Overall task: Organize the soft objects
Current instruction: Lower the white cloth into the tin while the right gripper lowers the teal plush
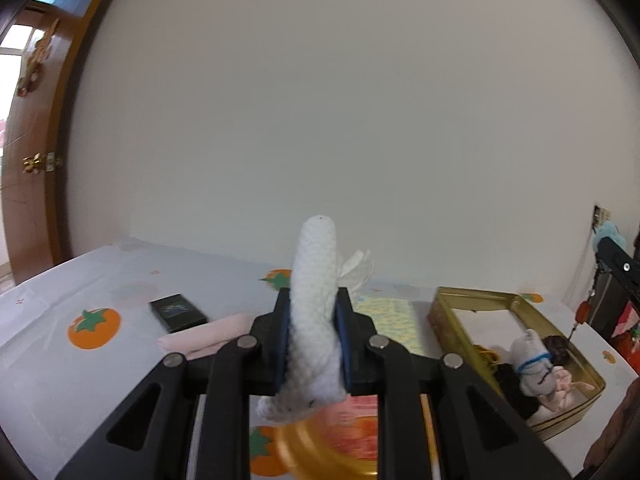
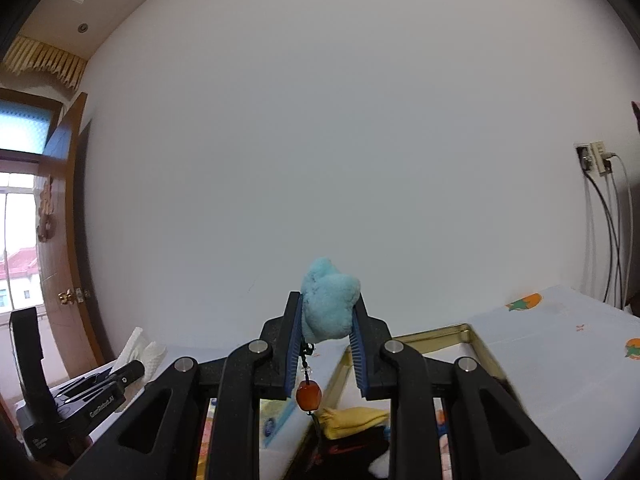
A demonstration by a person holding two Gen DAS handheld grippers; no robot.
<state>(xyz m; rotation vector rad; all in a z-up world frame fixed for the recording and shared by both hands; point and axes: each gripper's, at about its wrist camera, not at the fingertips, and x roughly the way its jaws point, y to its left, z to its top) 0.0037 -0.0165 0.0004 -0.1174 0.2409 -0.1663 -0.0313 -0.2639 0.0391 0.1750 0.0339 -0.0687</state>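
Observation:
My left gripper [image 1: 313, 312] is shut on a white crocheted soft toy [image 1: 314, 280] that stands upright between the blue pads, above the table. My right gripper [image 2: 328, 320] is shut on a light blue plush toy [image 2: 329, 305] with an orange bead charm [image 2: 308, 396] hanging below it, held over the gold tin. The gold tin [image 1: 452, 316] at the right holds a white plush with a blue string [image 1: 534, 364], a dark item and a pink figure. Its rim also shows in the right wrist view [image 2: 436, 332], with yellow cloth [image 2: 352, 420] and black cloth inside.
The table has a white cloth with orange fruit prints [image 1: 94, 327]. A black box [image 1: 178, 312], a pink roll [image 1: 208, 336], a white tissue [image 1: 358, 266] and a round gold lid [image 1: 332, 452] lie on it. A wooden door [image 1: 36, 160] is left. The left gripper body [image 2: 68, 400] shows at lower left.

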